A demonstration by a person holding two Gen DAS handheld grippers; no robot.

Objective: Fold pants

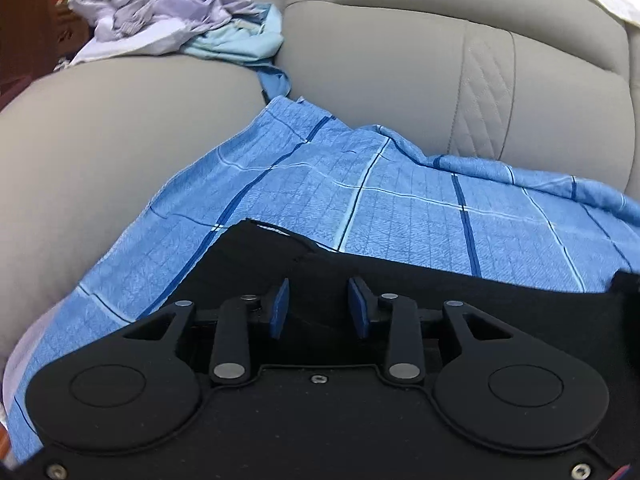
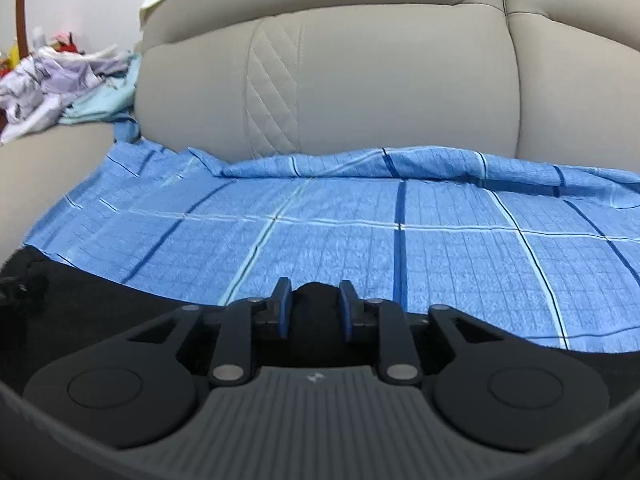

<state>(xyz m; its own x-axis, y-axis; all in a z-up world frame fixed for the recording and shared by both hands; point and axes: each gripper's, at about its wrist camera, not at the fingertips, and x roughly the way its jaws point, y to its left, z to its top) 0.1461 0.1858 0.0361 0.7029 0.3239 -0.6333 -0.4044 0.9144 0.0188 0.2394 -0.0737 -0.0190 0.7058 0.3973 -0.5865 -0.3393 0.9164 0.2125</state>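
Both sets of jaws are standing part open, and black fabric is lying between them; whether they are pinching it I cannot tell. The left gripper and the right gripper are hovering over the black pants, which are spreading from 6 o'clock onto the blue checked sheet covering the sofa. Risk, I judge: pads catching the sheet together with the pants, dragging both and spoiling the fold.
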